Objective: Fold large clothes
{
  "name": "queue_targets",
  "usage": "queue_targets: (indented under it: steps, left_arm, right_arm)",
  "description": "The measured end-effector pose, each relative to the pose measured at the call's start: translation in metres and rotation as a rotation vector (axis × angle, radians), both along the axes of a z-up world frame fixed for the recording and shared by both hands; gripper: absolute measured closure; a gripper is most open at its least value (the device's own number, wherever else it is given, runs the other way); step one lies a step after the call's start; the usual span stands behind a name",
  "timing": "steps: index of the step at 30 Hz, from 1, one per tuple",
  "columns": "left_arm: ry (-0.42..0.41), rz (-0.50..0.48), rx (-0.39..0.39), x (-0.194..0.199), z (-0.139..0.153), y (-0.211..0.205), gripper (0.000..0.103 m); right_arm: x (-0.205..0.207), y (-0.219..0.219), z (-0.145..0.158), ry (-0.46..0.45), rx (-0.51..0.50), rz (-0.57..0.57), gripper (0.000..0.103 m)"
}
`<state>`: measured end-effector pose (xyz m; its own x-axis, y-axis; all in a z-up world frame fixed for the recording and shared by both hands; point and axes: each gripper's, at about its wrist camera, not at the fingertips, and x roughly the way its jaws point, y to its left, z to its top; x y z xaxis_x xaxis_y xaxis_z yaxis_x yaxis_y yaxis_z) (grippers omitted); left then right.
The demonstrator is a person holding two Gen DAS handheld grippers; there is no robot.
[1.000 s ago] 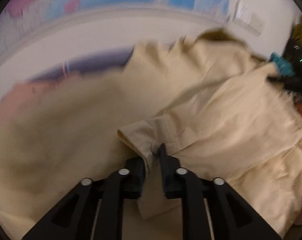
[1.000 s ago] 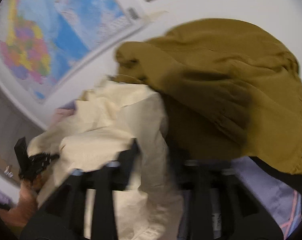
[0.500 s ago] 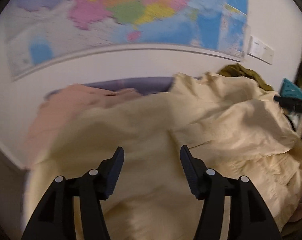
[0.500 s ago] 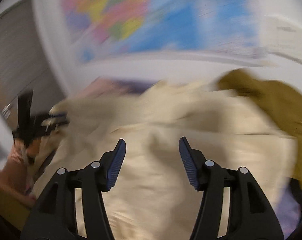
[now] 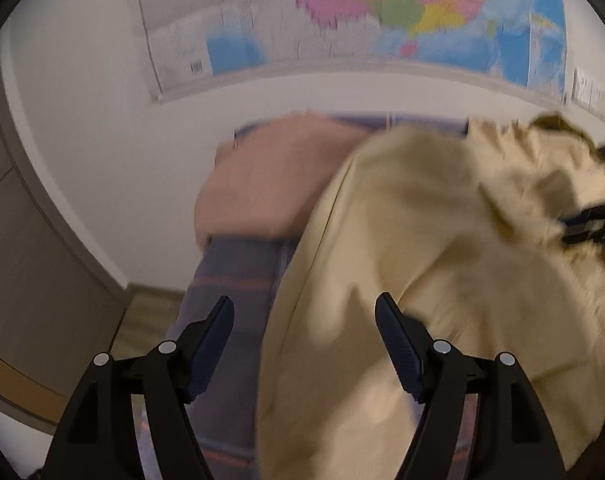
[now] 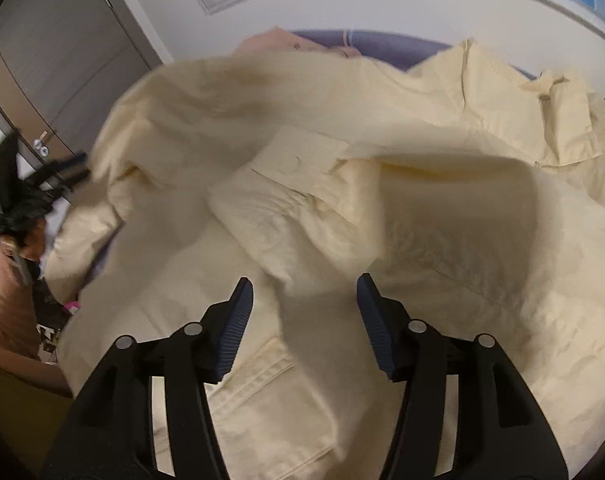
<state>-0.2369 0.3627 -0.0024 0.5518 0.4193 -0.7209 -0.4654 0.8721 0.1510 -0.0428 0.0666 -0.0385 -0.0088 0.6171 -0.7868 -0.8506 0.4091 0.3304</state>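
**Both grippers clear of the cream garment**

While the left gripper tilts down toward the bed, its black jaws are spreading apart with nothing pinched between them; its left finger hangs over the purple striped bedsheet, its right finger over the large cream cotton garment; the garment's edge runs between the two without touching either pad.

The right gripper also points steeply down, jaws parted and released, blue ribbed pads bare; directly below it the cream garment lies rumpled and spread across the bed, a chest pocket and a collar flap facing up.

From the right wrist view the left gripper shows at the far left edge, gripped in the person's hand, just beside the garment's edge; from the left wrist view the right gripper sits at the far right, over the same cloth.

A folded pink cloth rests at the bed's far end; a coloured wall map hangs above.
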Motion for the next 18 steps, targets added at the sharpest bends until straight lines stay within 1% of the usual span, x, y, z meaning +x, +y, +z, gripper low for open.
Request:
queue_targets:
  steps: [2,3,4,5,6,8,10,13,15,16,18]
  left_arm:
    - [0.033,-0.016,-0.038,-0.003,-0.012,0.006,0.033]
    - [0.052,-0.031,-0.072,-0.004,-0.018,0.009,0.039]
    - [0.062,-0.052,-0.084,-0.004,-0.021,0.009,0.048]
    - [0.063,-0.075,-0.106,-0.005,-0.022,0.008,0.071]
    - [0.062,-0.098,-0.135,-0.005,-0.021,0.008,0.087]
    - [0.040,-0.136,-0.151,-0.004,-0.010,0.002,0.099]
    - [-0.001,-0.188,-0.162,-0.003,0.009,-0.006,0.100]
    - [-0.077,-0.310,-0.123,0.003,0.064,-0.031,0.100]
    - [-0.107,-0.366,-0.111,0.011,0.092,-0.046,0.100]
    - [-0.123,-0.397,-0.111,0.017,0.106,-0.054,0.100]
    - [-0.156,-0.484,-0.137,0.036,0.133,-0.079,0.099]
  right_arm:
    - [-0.003,-0.004,0.007,0.006,0.021,0.000,0.043]
    - [-0.003,-0.003,0.009,0.009,0.026,0.000,0.043]
    - [-0.004,-0.004,0.009,0.013,0.030,0.000,0.043]
    - [-0.007,-0.004,0.010,0.019,0.037,-0.001,0.043]
    - [-0.010,-0.004,0.011,0.024,0.045,0.000,0.043]
    - [-0.016,-0.007,0.016,0.022,0.065,0.008,0.043]
    - [-0.024,-0.007,0.022,0.021,0.094,0.030,0.043]
    - [-0.044,-0.006,0.036,0.003,0.154,0.091,0.043]
    - [-0.058,-0.004,0.048,-0.006,0.215,0.144,0.043]
    - [-0.064,-0.003,0.053,-0.007,0.243,0.168,0.043]
    - [-0.080,-0.004,0.065,-0.011,0.312,0.224,0.043]
